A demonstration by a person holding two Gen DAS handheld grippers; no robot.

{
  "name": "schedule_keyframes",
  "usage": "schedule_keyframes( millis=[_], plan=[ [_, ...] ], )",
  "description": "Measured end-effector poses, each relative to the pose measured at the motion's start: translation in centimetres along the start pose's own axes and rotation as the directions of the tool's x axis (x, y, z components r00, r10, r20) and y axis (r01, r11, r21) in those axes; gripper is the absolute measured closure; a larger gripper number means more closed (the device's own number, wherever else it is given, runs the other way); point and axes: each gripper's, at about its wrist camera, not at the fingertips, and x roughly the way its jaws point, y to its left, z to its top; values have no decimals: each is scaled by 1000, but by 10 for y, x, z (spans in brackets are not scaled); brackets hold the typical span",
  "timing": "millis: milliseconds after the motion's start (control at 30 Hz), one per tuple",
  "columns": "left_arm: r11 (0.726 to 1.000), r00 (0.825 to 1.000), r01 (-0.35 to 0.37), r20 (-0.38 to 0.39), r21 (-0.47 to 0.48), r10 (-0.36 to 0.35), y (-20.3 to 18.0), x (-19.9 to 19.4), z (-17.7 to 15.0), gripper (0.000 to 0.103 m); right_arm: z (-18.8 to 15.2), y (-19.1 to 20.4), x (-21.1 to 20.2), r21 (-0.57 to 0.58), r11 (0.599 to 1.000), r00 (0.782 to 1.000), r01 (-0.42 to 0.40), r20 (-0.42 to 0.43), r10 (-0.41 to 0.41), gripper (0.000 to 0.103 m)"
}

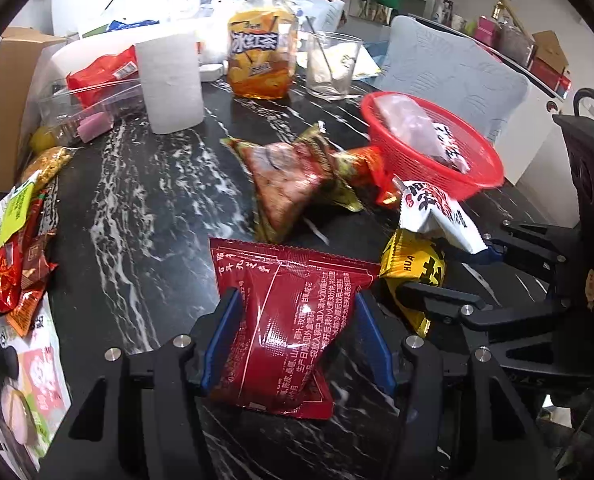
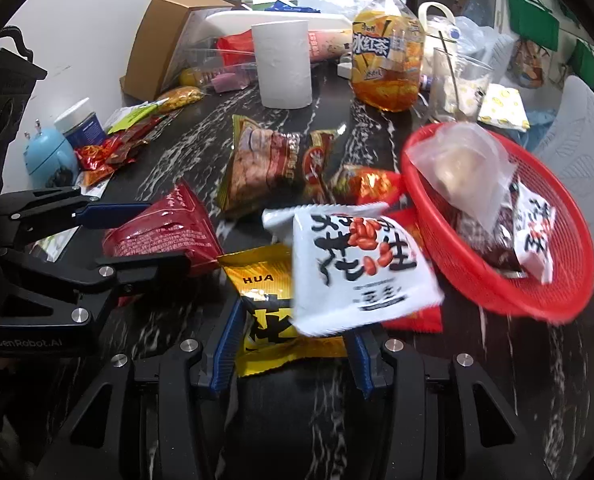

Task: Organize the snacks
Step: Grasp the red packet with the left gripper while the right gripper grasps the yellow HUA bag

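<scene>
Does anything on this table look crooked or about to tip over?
Yes, the red basket sits tilted at the table's edge, one rim raised, resting on loose snack packets, so its contents slump to the low side. Wrappers lie scattered everywhere. Nothing looks spilled or torn.

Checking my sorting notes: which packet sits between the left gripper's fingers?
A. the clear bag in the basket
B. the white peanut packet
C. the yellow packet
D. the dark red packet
D: the left gripper has its blue pads against the dark red packet.
</scene>
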Motion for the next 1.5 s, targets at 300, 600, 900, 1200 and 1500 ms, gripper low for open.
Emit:
schedule_keyframes(
  millis=[300, 600, 900, 1200, 1500],
  plan=[
    [998, 999, 39, -24, 46, -38, -33, -9, -17, 46, -30, -4, -25, 19, 1000, 1000, 21, -10, -21, 56],
    [996, 996, 77, -56, 53, -74, -55, -14, -29, 46, -55, -8, -47, 59, 998, 1000, 16, -20, -14, 56],
    [998, 994, 42, -98, 39, -38, -45, 8, -28, 46, -61, -11, -44, 78, 997, 999, 18, -29, -16, 41],
    [996, 996, -5, -86, 87, 12, -55, 16, -25, 46, -61, -11, -33, 67, 997, 999, 33, -39, -31, 38],
    [999, 998, 23, -58, 43, -21, -49, 12, -25, 55, -59, -8, -36, 62, 998, 1000, 13, -5, -13, 54]
  ],
)
